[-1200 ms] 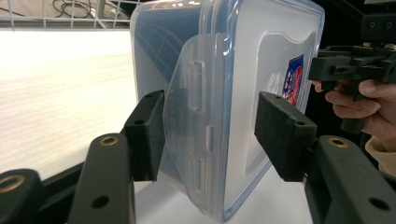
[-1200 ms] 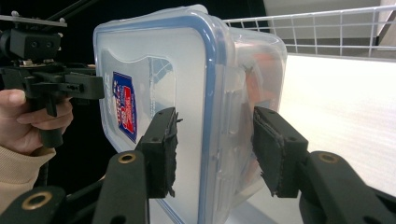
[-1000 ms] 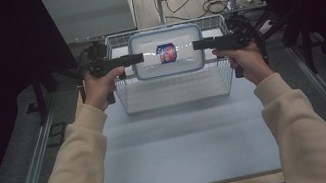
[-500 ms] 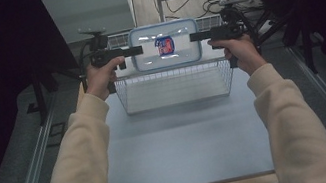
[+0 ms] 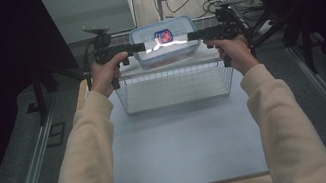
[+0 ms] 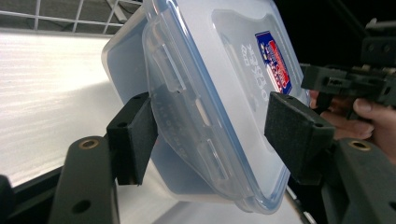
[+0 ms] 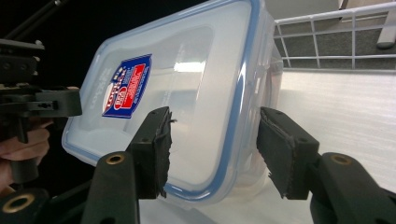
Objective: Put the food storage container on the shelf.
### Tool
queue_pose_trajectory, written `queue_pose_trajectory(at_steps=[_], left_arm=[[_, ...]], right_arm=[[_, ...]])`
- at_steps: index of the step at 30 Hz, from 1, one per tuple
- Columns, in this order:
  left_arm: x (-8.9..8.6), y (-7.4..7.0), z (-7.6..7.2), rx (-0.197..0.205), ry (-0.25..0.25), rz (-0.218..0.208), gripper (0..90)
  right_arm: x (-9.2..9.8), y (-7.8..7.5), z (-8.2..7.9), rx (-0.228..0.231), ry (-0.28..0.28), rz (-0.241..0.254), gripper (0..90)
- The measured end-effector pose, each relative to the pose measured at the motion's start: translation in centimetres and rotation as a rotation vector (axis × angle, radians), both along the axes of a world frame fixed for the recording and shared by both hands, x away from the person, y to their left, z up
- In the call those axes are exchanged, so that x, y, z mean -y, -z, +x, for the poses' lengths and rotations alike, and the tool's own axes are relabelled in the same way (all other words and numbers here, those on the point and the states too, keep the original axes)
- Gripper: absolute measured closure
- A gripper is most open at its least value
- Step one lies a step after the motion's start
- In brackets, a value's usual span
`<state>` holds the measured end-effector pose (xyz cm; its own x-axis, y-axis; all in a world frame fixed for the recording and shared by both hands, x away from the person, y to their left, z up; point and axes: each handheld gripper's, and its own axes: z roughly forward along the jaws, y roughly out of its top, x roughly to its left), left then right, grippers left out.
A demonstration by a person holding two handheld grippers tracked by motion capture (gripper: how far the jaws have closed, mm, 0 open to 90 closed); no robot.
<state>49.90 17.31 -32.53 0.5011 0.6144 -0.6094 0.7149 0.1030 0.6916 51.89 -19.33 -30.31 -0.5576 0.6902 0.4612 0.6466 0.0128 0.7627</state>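
Taking the wire basket (image 5: 174, 87) as landmark: above its far-left corner the left gripper (image 5: 139, 48) is clamped on the left end of the lidded plastic container (image 5: 166, 42), which hangs in the air over the basket's far rim. Above the far-right corner the right gripper (image 5: 195, 36) pinches the other end. The container looks lifted clear; setting it down remains.

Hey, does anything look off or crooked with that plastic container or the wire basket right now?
Nothing looks damaged or spilled. The lidded plastic container is held in the air between the left gripper and the right gripper, above the far edge of the wire basket. Its lid looks fully seated, and the basket sits square on the table.
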Motion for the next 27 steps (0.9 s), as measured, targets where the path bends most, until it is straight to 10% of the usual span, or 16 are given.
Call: queue_pose_trajectory(at_steps=[19, 27], left_arm=[[0.7, 0.5, 1.2, -0.038, -0.054, 0.009, 13.7], [0.4, -1.6, -1.3, 0.067, -0.077, 0.044, 13.8]], right_arm=[[0.4, 0.0, -0.7, 0.046, 0.042, -0.021, 40.3], [1.2, -0.7, -2.5, 0.135, 0.040, -0.023, 33.4]])
